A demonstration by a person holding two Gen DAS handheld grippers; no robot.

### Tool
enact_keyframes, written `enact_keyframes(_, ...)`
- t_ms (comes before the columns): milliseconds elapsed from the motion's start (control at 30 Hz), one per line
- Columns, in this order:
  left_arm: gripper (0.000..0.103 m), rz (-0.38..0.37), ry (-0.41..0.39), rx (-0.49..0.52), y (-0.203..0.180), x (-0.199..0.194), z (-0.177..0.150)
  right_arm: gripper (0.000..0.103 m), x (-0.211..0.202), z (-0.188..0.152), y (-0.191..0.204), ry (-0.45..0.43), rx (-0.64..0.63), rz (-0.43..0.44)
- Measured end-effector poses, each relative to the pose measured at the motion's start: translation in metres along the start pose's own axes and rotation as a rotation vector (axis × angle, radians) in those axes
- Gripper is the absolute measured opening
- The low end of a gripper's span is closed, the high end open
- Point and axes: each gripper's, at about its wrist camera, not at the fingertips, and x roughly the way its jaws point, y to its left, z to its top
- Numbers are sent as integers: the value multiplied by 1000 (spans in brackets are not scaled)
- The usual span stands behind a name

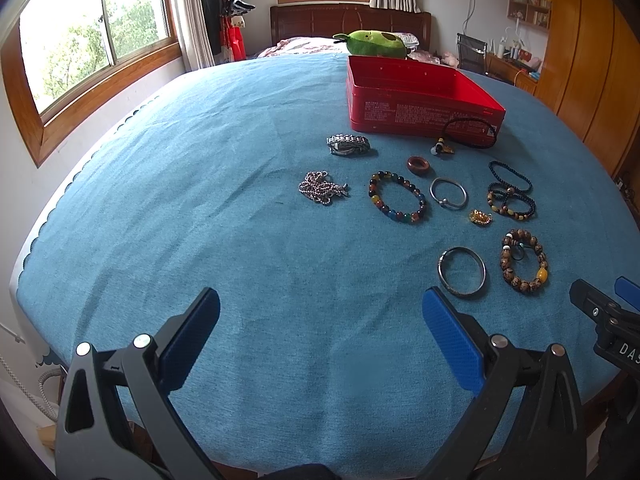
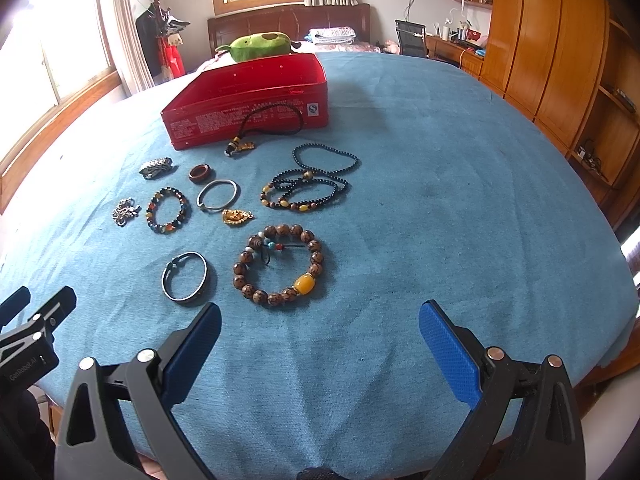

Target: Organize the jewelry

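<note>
Jewelry was seen spread loose on the blue worktop (image 2: 440, 200), none of it yet gathered, so the task was judged to be at its very start. The left gripper (image 1: 320, 332) and the right gripper (image 2: 320, 344) were both held low at the near edge with their fingers spread wide and nothing between them.

From the right wrist view, the wooden bead bracelet (image 2: 280, 266) lay closest, at about 12 o'clock just beyond the fingers, with the dark bangle (image 2: 185, 276) beside it at 11 o'clock. Farther off were found the colored bead bracelet (image 2: 167, 210), a thin silver bangle (image 2: 218, 195), a gold charm (image 2: 237, 216), a brown ring (image 2: 199, 173), black bead strands (image 2: 316, 178) and a silver chain (image 2: 125, 211).

The red tin (image 2: 248, 104) stood open at 11 o'clock, at the far side of the pieces. No jewelry could be seen inside it, though its floor was only partly shown. A black cord with a charm (image 2: 264, 124) lay against its front wall, outside it.

A descent over the wooden bead bracelet was judged the likely next move, calling for one finger to be placed inside the loop.
</note>
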Motion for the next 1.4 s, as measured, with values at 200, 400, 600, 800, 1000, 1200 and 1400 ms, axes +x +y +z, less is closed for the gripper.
enact_keyframes(200, 100, 0, -1, 0, 2, 1, 2, 99, -2, 0, 0, -1, -1, 2)
enact_keyframes(400, 100, 1, -2, 0, 4, 1, 2, 99, -4, 0, 0, -2, 0, 2)
enact_keyframes(600, 100, 1, 0, -1, 2, 1, 2, 99, -4, 0, 1, -1, -1, 3)
enact_keyframes(800, 100, 2, 0, -1, 3, -2, 3, 99, -4, 1, 1, 0, 1, 5)
enact_keyframes(1000, 100, 5, 5, -1, 4, 0, 1, 99, -1, 0, 1, 3, -2, 10)
enact_keyframes(1200, 100, -41, 15, -4, 5, 5, -1, 99, 2, 1, -2, 6, 19, 22)
enact_keyframes(1400, 100, -103, -3, -74, 22, 4, 4, 99, 16, 14, -15, 64, 26, 180)
